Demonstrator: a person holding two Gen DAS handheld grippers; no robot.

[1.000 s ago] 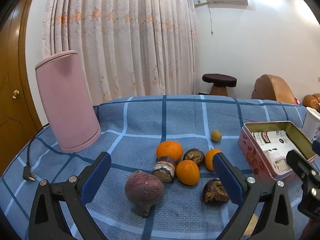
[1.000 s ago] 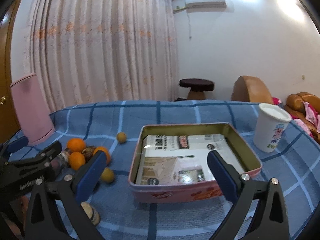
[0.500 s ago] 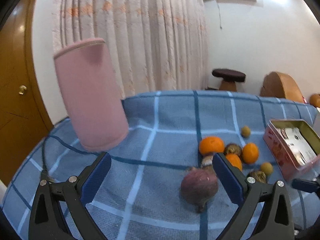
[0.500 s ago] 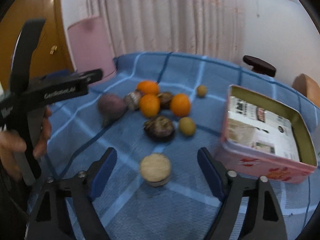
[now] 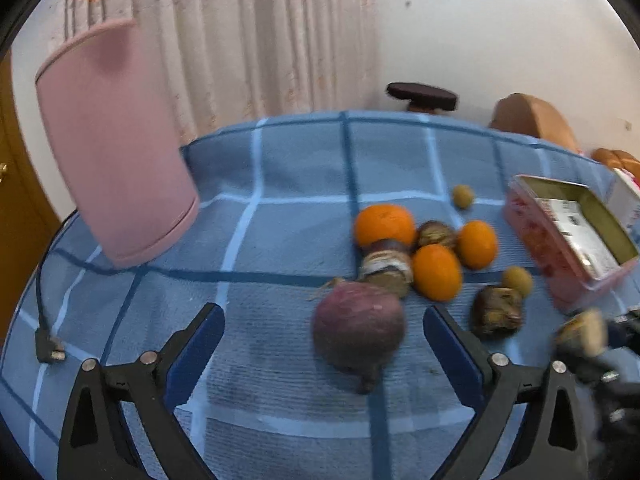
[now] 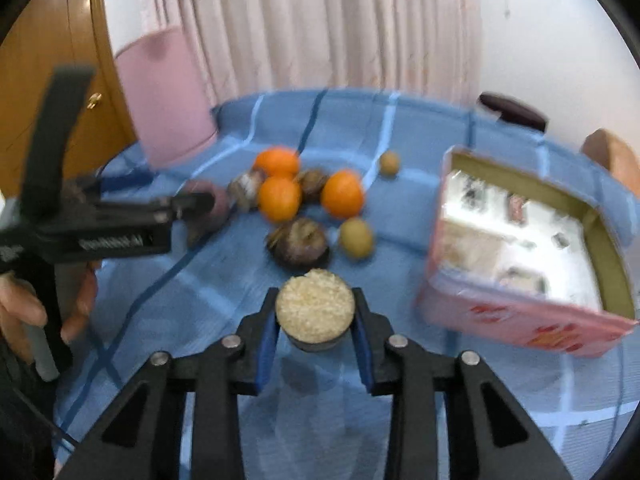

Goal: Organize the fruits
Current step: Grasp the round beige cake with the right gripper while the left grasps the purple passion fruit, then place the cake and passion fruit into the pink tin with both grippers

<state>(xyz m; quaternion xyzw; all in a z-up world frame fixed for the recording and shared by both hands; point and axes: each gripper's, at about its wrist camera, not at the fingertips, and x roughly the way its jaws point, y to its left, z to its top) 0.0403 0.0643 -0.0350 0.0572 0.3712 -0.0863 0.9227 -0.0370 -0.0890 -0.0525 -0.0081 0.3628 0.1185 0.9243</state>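
My right gripper [image 6: 315, 326] is shut on a halved fruit [image 6: 315, 307] with a pale grainy cut face, held just above the blue checked cloth. Beyond it lie a dark wrinkled fruit [image 6: 298, 245], a small yellow-green fruit [image 6: 356, 238], three oranges [image 6: 279, 199] and more dark fruits. My left gripper [image 5: 320, 338] is open, with a large purple fruit [image 5: 358, 325] between and just beyond its fingers. The held fruit also shows at the right edge of the left wrist view [image 5: 585, 330]. The open pink tin [image 6: 520, 248] stands to the right.
A tall pink cylinder [image 5: 116, 140] stands at the left back of the table, with a black cable and plug [image 5: 50, 350] near the left edge. A small yellow fruit [image 5: 463, 196] lies apart behind the pile. The tin holds printed packets [image 5: 576, 228].
My right gripper has closed on the halved fruit and lifted it slightly. My left gripper has swung right, closer to the purple fruit.
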